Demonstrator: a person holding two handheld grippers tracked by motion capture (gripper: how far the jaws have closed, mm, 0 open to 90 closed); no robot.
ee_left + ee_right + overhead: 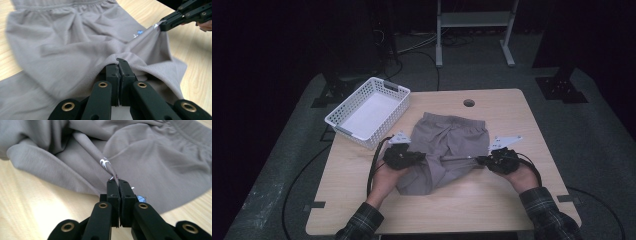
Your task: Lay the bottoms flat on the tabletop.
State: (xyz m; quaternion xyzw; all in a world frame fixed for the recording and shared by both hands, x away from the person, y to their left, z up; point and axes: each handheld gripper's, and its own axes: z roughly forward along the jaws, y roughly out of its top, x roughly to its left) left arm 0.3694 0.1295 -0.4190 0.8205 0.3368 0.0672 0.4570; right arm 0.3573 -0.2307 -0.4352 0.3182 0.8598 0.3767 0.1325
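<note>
So this looks like the middle of a fold on a pair of grey shorts (447, 150). They're lying on the wooden table (512, 210), about in the centre, with the white basket (369, 112) sitting empty just off the far-left corner of them.

Both tools are clamped on fabric. The left tool (117, 62) has its jaws pressed together on a bunched edge of the cloth, and the right tool (117, 183) is pinched shut on a thin pulled-up ridge of it, right by a little white logo (105, 162). Between the two grips the cloth is stretched into a taut line running across the table from side to side.

Orientation: the elastic waistband (457, 119) is at the far end, pointing away from the person, and the leg ends are toward the near edge. So the long axis runs near-to-far, and the pulled line crosses it.

My read is that the step in hand is lifting the lower part to carry it up over the waistband half. The next move would need both hands to travel together, toward the far side, keeping that line tight so the fold lands straight. If one side lags I'd expect a skewed crease. After that, probably the basket.
</note>
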